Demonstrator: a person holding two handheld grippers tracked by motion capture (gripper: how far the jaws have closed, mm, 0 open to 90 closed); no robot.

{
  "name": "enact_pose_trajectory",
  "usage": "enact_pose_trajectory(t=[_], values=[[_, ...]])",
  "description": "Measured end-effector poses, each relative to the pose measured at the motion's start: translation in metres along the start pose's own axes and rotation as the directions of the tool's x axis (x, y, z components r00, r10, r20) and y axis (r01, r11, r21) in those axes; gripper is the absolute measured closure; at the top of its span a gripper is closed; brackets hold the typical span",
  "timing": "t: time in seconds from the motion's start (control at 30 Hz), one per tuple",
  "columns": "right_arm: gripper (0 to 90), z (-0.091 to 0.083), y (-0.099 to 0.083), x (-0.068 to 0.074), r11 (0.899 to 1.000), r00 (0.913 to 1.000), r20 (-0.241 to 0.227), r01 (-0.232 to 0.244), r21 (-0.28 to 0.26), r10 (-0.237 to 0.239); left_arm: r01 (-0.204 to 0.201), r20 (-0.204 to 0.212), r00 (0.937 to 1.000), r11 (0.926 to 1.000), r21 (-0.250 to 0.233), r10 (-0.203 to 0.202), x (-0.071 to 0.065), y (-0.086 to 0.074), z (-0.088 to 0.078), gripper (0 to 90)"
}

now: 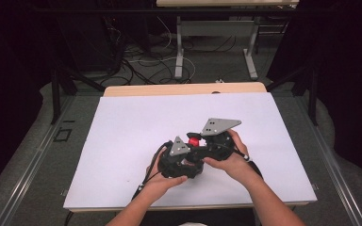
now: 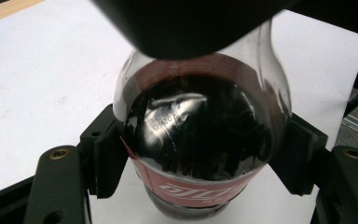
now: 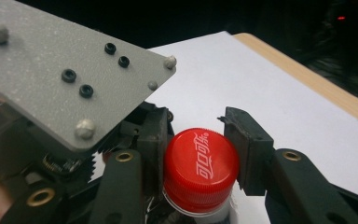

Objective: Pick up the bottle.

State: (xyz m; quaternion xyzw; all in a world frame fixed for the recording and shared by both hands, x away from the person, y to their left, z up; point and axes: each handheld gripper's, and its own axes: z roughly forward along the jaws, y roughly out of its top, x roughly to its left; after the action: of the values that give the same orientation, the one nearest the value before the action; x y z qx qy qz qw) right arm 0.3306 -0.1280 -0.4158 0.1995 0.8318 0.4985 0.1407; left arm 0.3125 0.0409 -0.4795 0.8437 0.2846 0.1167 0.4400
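Above the tabletop (image 1: 122,122), my left fingers (image 2: 107,158) clamp the upright cola bottle (image 2: 200,135); my right fingers (image 3: 154,140) pinch its red cap (image 3: 200,168).

Clear glossy plastic bottle (image 2: 200,135) with smooth red label; ribbed red plastic cap (image 3: 200,168); matt black jaw pads; speckled grey plate (image 3: 65,79); matt white tabletop (image 1: 136,127), wooden edge.

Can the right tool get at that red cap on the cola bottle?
Probably yes: the right tool already has its jaws on both sides of the red cap, while the left tool holds the bottle.
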Motion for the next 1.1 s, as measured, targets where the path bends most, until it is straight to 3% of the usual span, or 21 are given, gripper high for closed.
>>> enact_pose_trajectory(t=[0.1, 0.2, 0.27, 0.43, 0.6, 0.93, 1.1], values=[[60.0, -0.001, 0.0, -0.009, 1.0, 0.9983, -0.056, 0.016, 0.0, -0.016, -0.006, 0.0, 1.0, 1.0, -0.001, 0.006, 0.0, 0.0, 0.0, 30.4], [59.6, -0.003, 0.001, -0.011, 1.0, 0.9974, -0.071, 0.012, 0.004, -0.011, 0.001, 0.003, 1.0, 1.0, -0.004, -0.001, 0.0, 0.001, 0.0, 30.4], [51.4, -0.004, 0.001, -0.008, 1.0, 0.9994, -0.031, 0.015, -0.006, -0.015, 0.003, -0.004, 1.0, 1.0, -0.004, -0.003, 0.001, 0.001, -0.001, 30.4], [49.6, -0.008, -0.002, 0.002, 0.999, 0.9993, 0.021, 0.031, -0.017, -0.031, 0.01, -0.013, 0.9999, 1.0, 0.0, -0.01, 0.003, 0.0, -0.001, 30.4], [47.3, -0.005, -0.005, 0.014, 0.998, 0.9938, 0.089, 0.067, -0.015, -0.065, 0.012, -0.016, 0.9998, 0.9999, -0.004, -0.012, 0.003, 0.0, 0.0, 30.4], [54.8, 0.002, -0.003, 0.012, 0.997, 0.9934, 0.096, 0.067, -0.03, -0.064, 0.003, -0.01, 0.9999, 1.0, -0.003, -0.003, -0.001, 0.001, 0.001, 30.4], [59.7, 0.003, 0.0, 0.005, 0.999, 0.9979, 0.056, 0.034, -0.029, -0.032, -0.009, -0.008, 0.9999, 0.9999, 0.007, 0.009, 0.001, 0.001, 0.0, 30.4]])
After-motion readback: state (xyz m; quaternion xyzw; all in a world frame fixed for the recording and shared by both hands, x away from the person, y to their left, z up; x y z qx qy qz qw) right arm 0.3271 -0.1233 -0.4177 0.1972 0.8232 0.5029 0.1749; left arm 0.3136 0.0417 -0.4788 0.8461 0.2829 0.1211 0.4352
